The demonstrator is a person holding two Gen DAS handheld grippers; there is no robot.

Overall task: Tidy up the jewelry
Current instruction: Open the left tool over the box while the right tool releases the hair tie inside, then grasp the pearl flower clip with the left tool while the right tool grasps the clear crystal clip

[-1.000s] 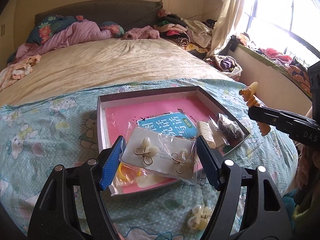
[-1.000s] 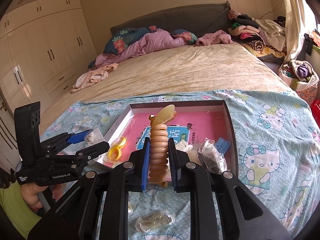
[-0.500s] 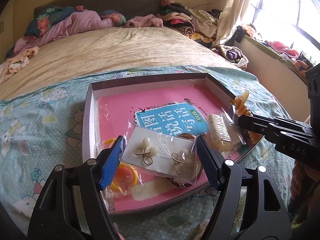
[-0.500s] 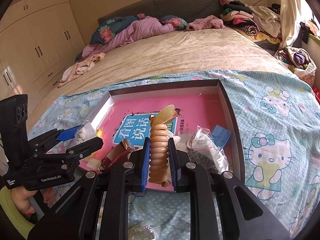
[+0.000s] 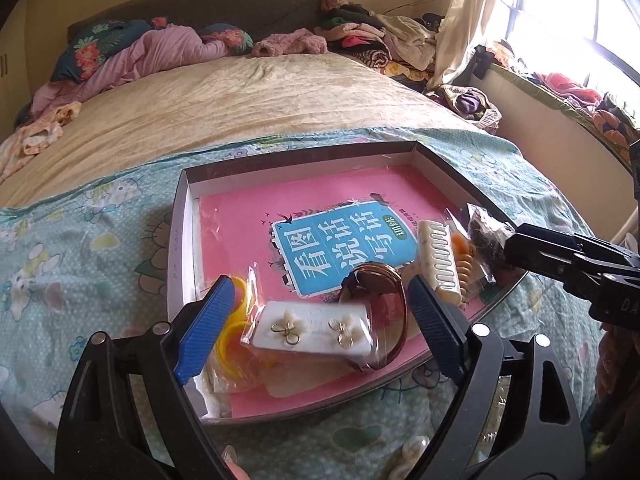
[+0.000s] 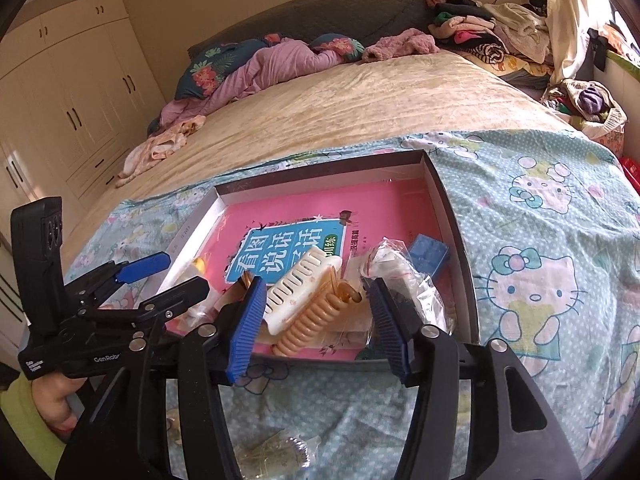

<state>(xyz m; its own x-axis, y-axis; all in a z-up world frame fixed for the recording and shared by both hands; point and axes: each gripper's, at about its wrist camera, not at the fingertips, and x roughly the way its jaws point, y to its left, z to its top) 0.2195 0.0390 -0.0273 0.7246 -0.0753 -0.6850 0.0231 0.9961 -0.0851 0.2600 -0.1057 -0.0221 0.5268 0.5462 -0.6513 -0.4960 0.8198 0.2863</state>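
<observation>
On the bed (image 5: 240, 92), a shallow box (image 5: 180, 216) lined with a pink book (image 5: 320, 196) holds the jewelry. Over its near edge the left hand-held gripper (image 5: 316, 316) is opening, its pads clear of the bagged earring card (image 5: 312, 330) lying between them. The right hand-held gripper (image 6: 316, 322) is opening too, the coiled peach hair tie (image 6: 310, 320) lying loose between its jaws beside a cream hair clip (image 6: 298, 286).

Shallow box (image 5: 181, 240): matt card walls, glossy pink paper book cover (image 5: 320, 208) under clear film inside. Earring card (image 5: 316, 326) sits in a shiny crinkled plastic bag, metal wire loops; cream comb clip (image 6: 298, 280) and spiral hair tie (image 6: 316, 322) look like smooth plastic. Blanket (image 6: 540, 280) is matt printed cloth, gripper pads (image 6: 244, 332) ribbed blue rubbery plastic.
</observation>
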